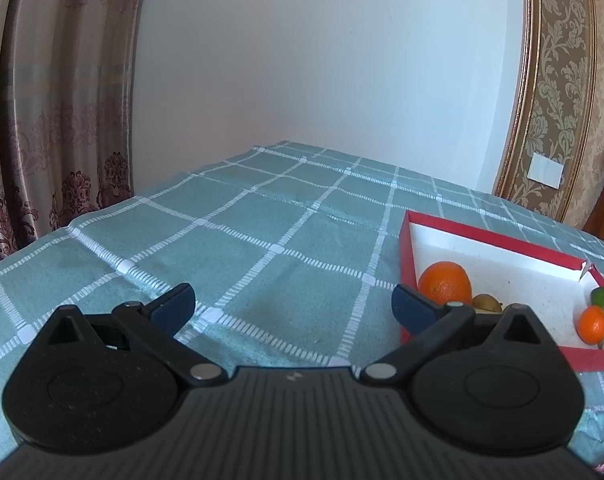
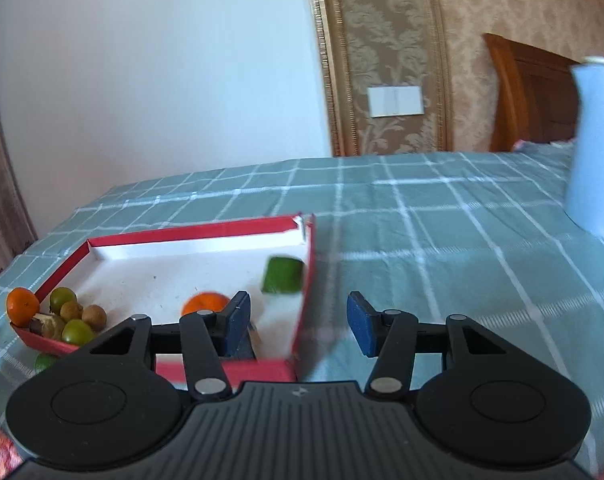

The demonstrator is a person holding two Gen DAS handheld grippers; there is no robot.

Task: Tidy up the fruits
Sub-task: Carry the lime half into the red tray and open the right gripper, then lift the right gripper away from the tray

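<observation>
Organize fruits: partly done, judged from how things lie

Red box [image 2: 308,280] on the checked bench [image 2: 422,240], white inside. In it, right wrist view: a green fruit [image 2: 282,275] just ahead of the left finger, hard by the box's right wall, blurred; a small orange [image 2: 203,303] just behind and left of that finger's pad. Left wrist view adds a big orange [image 1: 446,282] and a brownish fruit [image 1: 486,303] at the box's near-left corner, right behind its right finger.

Left to move: a small red dish [image 2: 41,340], far left of the right gripper's fingers, piled with an orange [image 2: 21,306], green and brown fruits; one more green fruit [image 2: 45,362] on the cloth beside it.

Right gripper [image 2: 297,322]: fingers part open, nothing between the pads; they straddle the box's right wall. Judgement: a fruit just let go.

Left gripper [image 1: 293,300]: fingers wide apart, empty, above bare cloth left of the box
</observation>
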